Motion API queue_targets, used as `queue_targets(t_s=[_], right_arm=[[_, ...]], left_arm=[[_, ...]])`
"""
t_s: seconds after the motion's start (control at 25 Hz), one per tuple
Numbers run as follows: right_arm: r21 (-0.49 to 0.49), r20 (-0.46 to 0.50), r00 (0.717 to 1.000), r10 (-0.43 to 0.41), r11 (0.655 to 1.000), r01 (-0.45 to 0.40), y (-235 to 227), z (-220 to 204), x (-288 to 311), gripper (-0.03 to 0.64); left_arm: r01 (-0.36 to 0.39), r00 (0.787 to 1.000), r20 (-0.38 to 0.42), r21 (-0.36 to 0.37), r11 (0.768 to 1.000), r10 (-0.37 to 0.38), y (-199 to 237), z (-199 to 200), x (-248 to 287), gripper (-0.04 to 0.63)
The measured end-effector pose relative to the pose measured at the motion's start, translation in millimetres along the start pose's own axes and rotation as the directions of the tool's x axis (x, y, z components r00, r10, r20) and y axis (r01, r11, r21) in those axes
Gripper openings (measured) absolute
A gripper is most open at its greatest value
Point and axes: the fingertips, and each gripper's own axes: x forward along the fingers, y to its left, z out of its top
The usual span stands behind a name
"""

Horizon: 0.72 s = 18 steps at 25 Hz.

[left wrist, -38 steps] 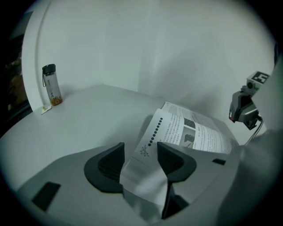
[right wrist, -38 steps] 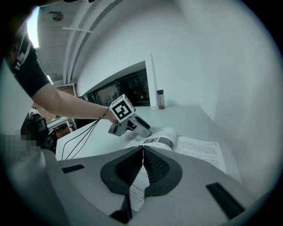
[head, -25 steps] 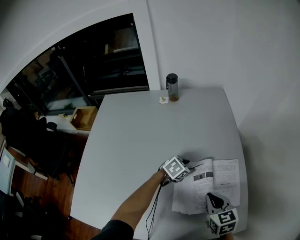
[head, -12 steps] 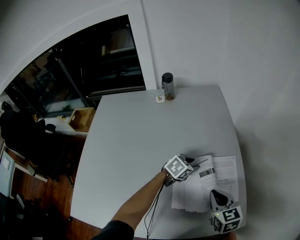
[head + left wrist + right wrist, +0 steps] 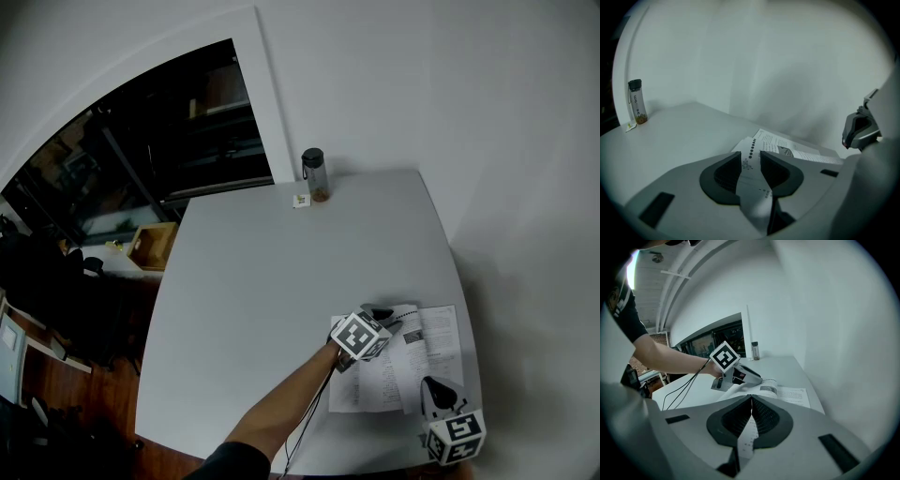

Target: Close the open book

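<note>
Since a second back your head has swung, so the bottle (image 5: 315, 175) and the book (image 5: 412, 361) sit further left in frame. Both grippers kept their spots on the book.

Head view: the book lies open on the tabletop (image 5: 272, 281), printed spread up, not yet closed. Your left gripper (image 5: 382, 316) is at the book's far left corner. Your right gripper (image 5: 433, 389) is at the book's near edge, toward its right side. The bottle and a small tag (image 5: 300, 201) stand well beyond the book, clear of any page swing.

Left gripper view: jaws clenched on a leaf (image 5: 749, 174) from the book's left half, its edge raised off the pages under it. Judged reason: you grip it there so that half can fold over onto the right half. The right gripper shows to the book's right.

Right gripper view: jaws pinched together on a thin strip of paper (image 5: 746, 439), judged to be a sheet at the book's near edge. This is probably to steady the book while the other side folds. The left gripper shows at the book's left.
</note>
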Motion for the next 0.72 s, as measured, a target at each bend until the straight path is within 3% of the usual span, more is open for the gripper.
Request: queue_targets(t_s=[0.44,0.72], right_arm=[[0.013,0.019,1.0,-0.025,1.0,0.025,-28.9,-5.2,-27.5,0.005],[0.006,0.039,0.999,-0.008,1.0,0.008,-34.4,-4.7,-35.5,0.005]], left_arm=[[-0.054,0.997,0.052,0.064,0.997,0.05,-25.5,39.2,27.9,0.133],[-0.094,0.99,0.11,0.102,0.99,0.083,-35.6,67.4,11.5,0.133]])
